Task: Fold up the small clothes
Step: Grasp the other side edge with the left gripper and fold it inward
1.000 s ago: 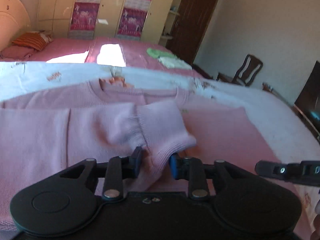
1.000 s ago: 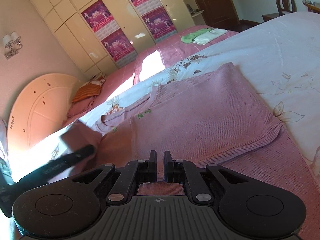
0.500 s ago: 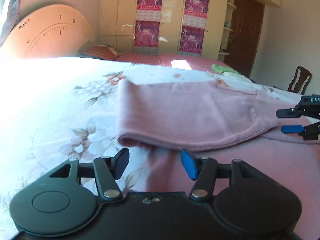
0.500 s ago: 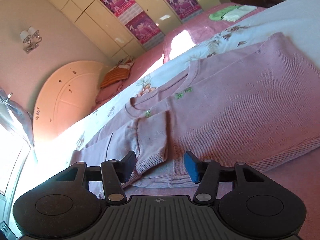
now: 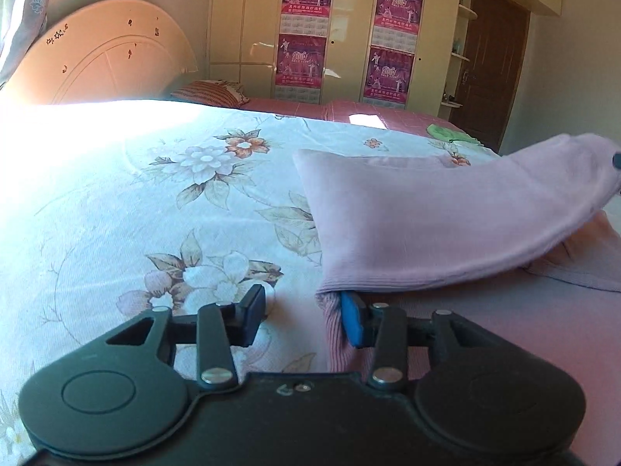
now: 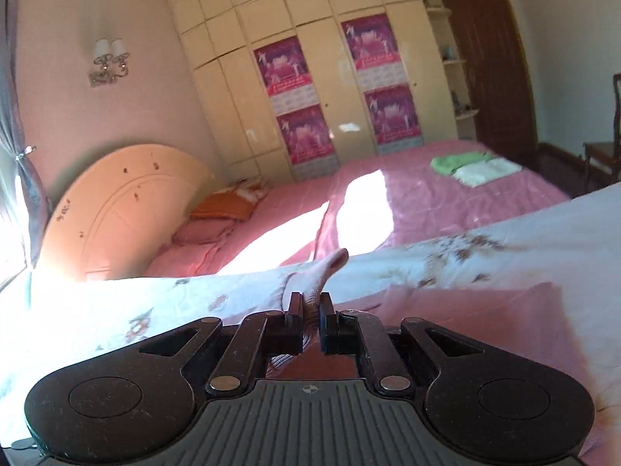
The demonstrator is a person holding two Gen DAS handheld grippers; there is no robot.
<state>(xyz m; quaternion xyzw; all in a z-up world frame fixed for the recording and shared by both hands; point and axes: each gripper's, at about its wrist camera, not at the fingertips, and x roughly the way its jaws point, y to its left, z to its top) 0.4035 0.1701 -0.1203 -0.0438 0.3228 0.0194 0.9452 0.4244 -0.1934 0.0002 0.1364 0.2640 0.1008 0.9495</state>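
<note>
A pink knit sweater lies on the floral bedsheet, its right part lifted off the bed. My left gripper is open at the sweater's near left hem corner, its blue right finger under the ribbed edge. My right gripper is shut on a pinch of the pink sweater and holds it raised above the sheet.
A second bed with a pink cover stands behind, with folded green and white clothes on it. A round headboard, a wardrobe with posters, a dark door and a chair are further back.
My left gripper let go of the sleeve cuff, swung to the sweater's left hem corner and opened. My right gripper opened, then shut on the sweater and lifted it.
</note>
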